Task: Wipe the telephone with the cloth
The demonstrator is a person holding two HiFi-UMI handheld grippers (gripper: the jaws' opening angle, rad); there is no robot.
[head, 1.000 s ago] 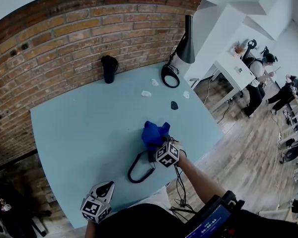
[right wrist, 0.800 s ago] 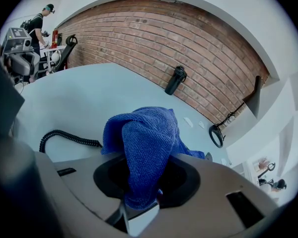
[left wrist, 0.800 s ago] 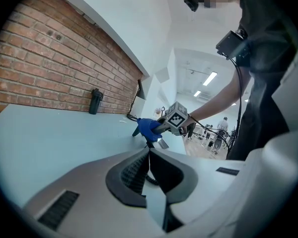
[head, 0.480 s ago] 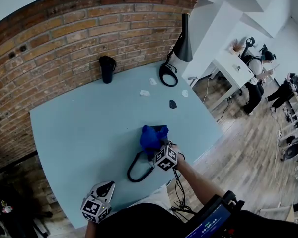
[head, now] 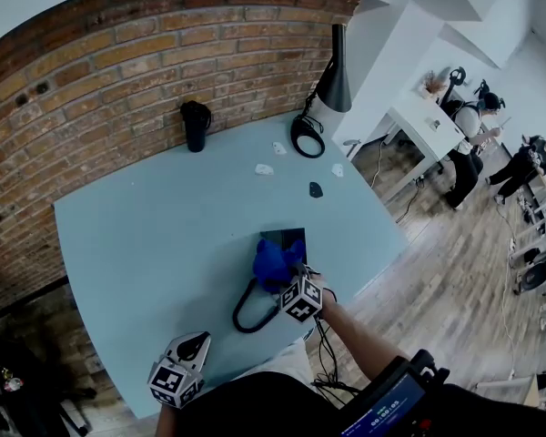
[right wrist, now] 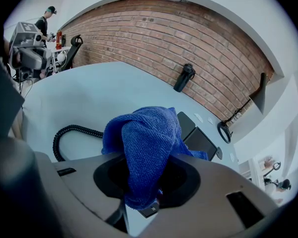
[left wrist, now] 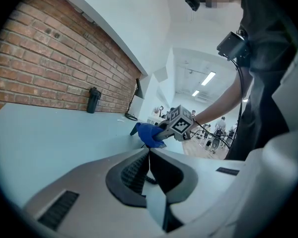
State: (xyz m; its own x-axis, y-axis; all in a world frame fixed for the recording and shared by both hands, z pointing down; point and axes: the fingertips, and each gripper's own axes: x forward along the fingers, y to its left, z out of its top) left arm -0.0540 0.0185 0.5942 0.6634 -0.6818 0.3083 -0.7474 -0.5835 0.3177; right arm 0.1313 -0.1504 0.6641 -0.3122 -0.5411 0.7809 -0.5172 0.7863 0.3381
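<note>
The blue cloth [right wrist: 141, 140] is being pinched by the right gripper [head: 289, 282] and pressed onto the black telephone [head: 285, 238] on the table [head: 146, 235]; wiping seems under way. The left gripper [left wrist: 149, 166] is being held aside, jaws together, empty. Strokes over the telephone's uncovered far end are probably being called for next.

Bright, even indoor light falls on the pale blue matte desk [head: 146, 235], and shadows on it are faint and soft. Every view bows at its edges, curving the red brick wall [head: 118, 71] behind the desk, and both gripper views darken to black at their corners. Long white ceiling lights [left wrist: 207, 78] glow beyond the desk's far end.
</note>
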